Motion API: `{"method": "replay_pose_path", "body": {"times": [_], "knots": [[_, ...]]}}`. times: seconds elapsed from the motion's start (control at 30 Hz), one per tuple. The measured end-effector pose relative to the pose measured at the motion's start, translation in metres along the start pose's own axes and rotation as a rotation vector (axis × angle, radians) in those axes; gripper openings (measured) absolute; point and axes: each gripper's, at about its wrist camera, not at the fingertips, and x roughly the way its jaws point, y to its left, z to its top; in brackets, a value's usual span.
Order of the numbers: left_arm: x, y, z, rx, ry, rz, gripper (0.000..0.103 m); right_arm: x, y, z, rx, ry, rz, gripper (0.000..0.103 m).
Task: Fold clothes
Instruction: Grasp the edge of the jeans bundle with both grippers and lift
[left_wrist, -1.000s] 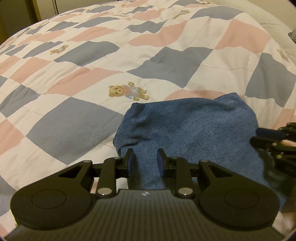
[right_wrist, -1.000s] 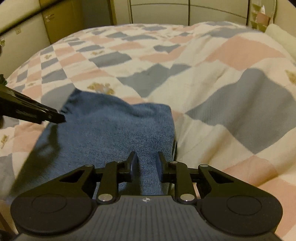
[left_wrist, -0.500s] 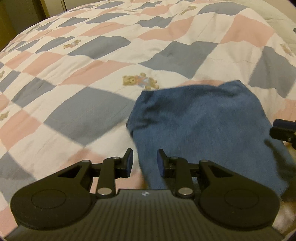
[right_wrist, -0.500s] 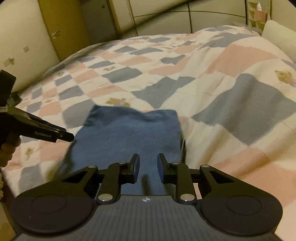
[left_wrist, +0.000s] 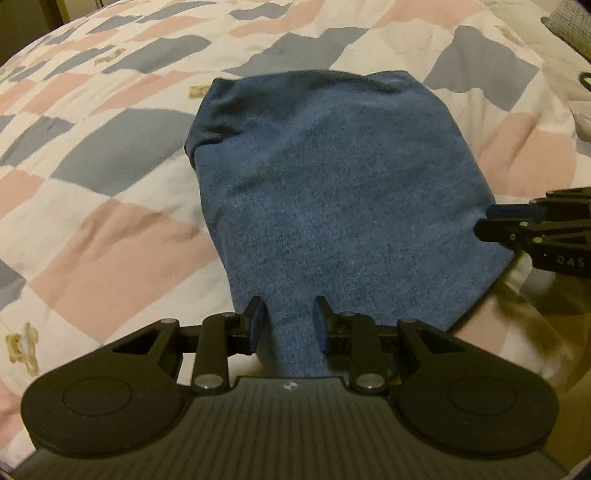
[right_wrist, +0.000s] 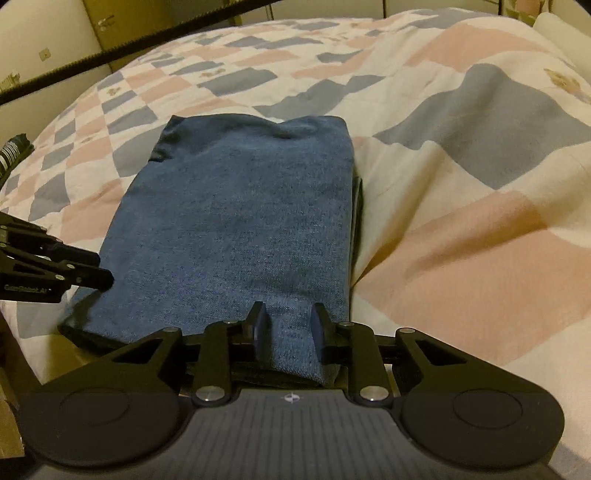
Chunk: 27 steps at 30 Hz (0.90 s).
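Observation:
A folded blue garment (left_wrist: 332, 177) lies on a patchwork bedspread (left_wrist: 110, 240); its near edge tapers into my left gripper (left_wrist: 286, 310), which is shut on it. The right wrist view shows the same garment (right_wrist: 240, 206), with darker layers showing at its near left corner. Its near right edge runs up between the fingers of my right gripper (right_wrist: 286, 314), also shut on it. The right gripper (left_wrist: 495, 218) reaches in at the cloth's right edge in the left wrist view. The left gripper (right_wrist: 103, 269) shows at the cloth's left edge in the right wrist view.
The bedspread (right_wrist: 461, 221) in pink, grey and cream squares stretches far beyond the garment. The bed's near edge drops off just under both grippers, with yellowish floor (left_wrist: 554, 314) below. A black cable (right_wrist: 110, 55) crosses the upper left, in front of cupboards (right_wrist: 110, 18).
Both cameras have pulled back toward the bed's near edge and risen. The garment's near edge has come along with them, so the cloth now looks longer and flatter.

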Motion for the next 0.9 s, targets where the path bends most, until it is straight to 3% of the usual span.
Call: {"method": "replay_pose_path", "body": {"times": [0.2,0.4,0.5,0.67,0.73,0.9], "knots": [[0.006,0.023,0.016,-0.085,-0.015,-0.048,0.025,-0.011,-0.008,0.036,0.066,-0.039,0.112,0.026],[0.013,0.048,0.032,-0.180,-0.031,-0.101,0.024,0.034,0.003,0.099,0.052,0.008,0.232,0.029],[0.022,0.061,0.046,-0.246,-0.036,-0.128,0.035,0.061,0.013,0.133,0.054,0.039,0.315,0.047],[0.046,0.096,0.065,-0.414,-0.016,-0.241,0.037,0.104,0.031,0.190,0.057,0.092,0.453,0.048],[0.051,0.100,0.065,-0.415,-0.005,-0.257,0.045,0.119,0.036,0.201,0.056,0.134,0.483,0.049],[0.050,0.105,0.066,-0.383,-0.002,-0.286,0.045,0.150,0.047,0.214,0.049,0.264,0.526,0.051]]}}
